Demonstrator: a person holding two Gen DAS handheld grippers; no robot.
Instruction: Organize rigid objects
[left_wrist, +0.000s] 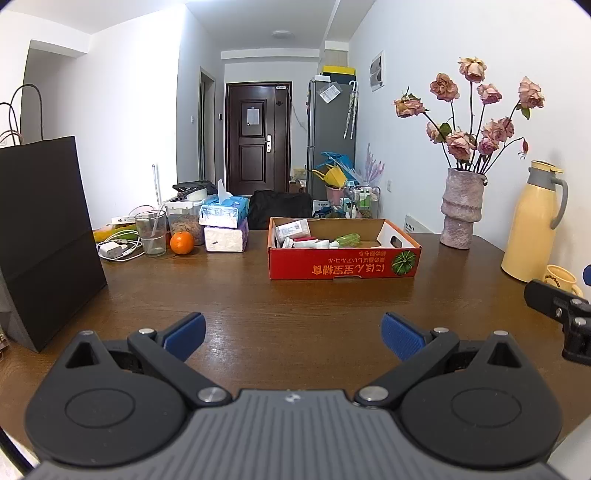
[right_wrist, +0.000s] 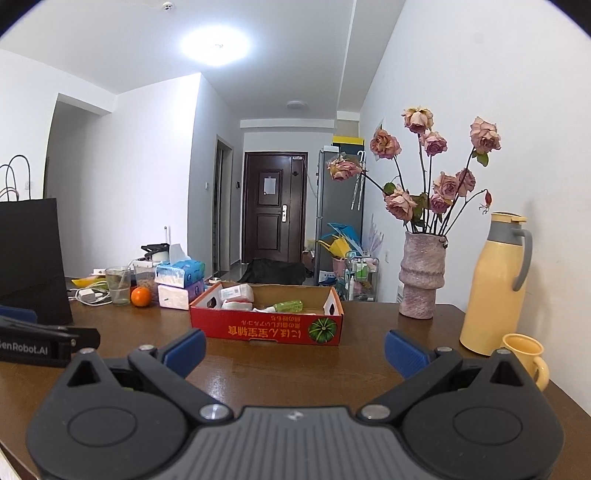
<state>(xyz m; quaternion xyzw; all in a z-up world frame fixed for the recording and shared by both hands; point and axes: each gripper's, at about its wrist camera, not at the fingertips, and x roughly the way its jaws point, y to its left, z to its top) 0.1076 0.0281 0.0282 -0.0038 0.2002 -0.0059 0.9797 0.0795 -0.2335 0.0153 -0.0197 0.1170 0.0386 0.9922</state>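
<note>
Both tongs released, level above the bench.

Left tongs and right tongs gape empty, facing the red box; white packets and green bottle lie inside, contained together.

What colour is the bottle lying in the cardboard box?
Translucent green bottle with a white cap; clearest in the left wrist view.
</note>
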